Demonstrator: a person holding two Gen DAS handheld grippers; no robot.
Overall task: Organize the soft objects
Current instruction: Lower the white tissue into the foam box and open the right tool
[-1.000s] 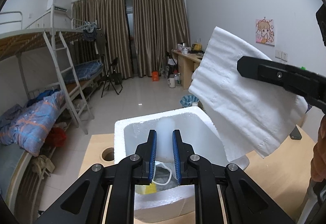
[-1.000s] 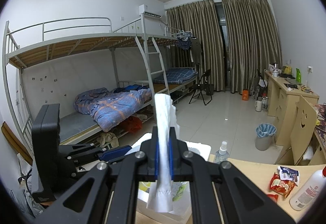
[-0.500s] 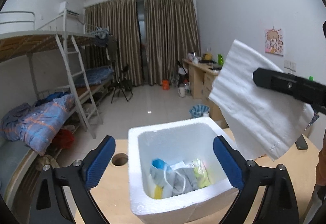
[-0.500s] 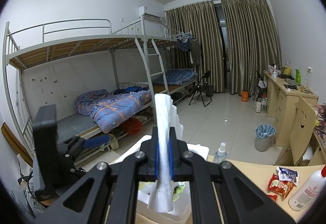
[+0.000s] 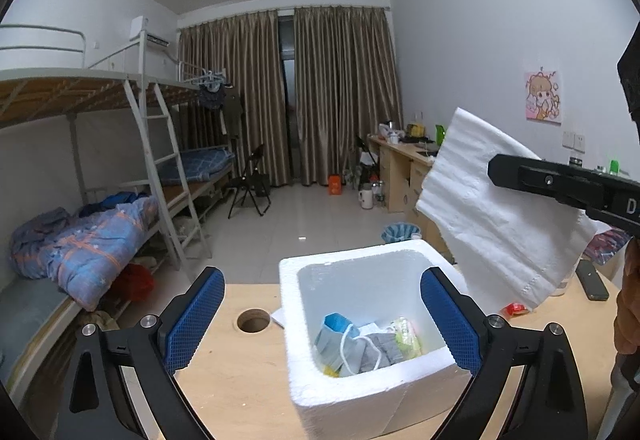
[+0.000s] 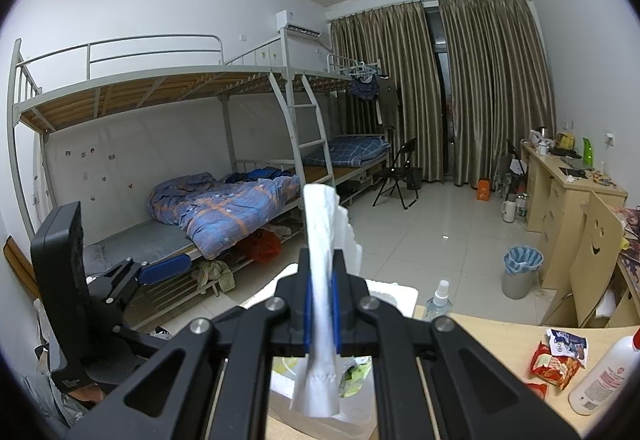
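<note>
A white foam box stands on the wooden table. Inside lie a face mask, a grey cloth and a green-yellow packet. My left gripper is open and empty, its blue pads either side of the box and above it. My right gripper is shut on a folded white tissue, held upright above the box's right edge. The tissue also shows in the left wrist view, hanging from the right gripper's finger.
A round cable hole is in the table left of the box. A phone, snack packets, a spray bottle and a white bottle lie on the right. Bunk beds stand beyond.
My left gripper opened and let the face mask drop into the foam box, then rose a little. The right gripper still holds the tissue, nearly unmoved.
</note>
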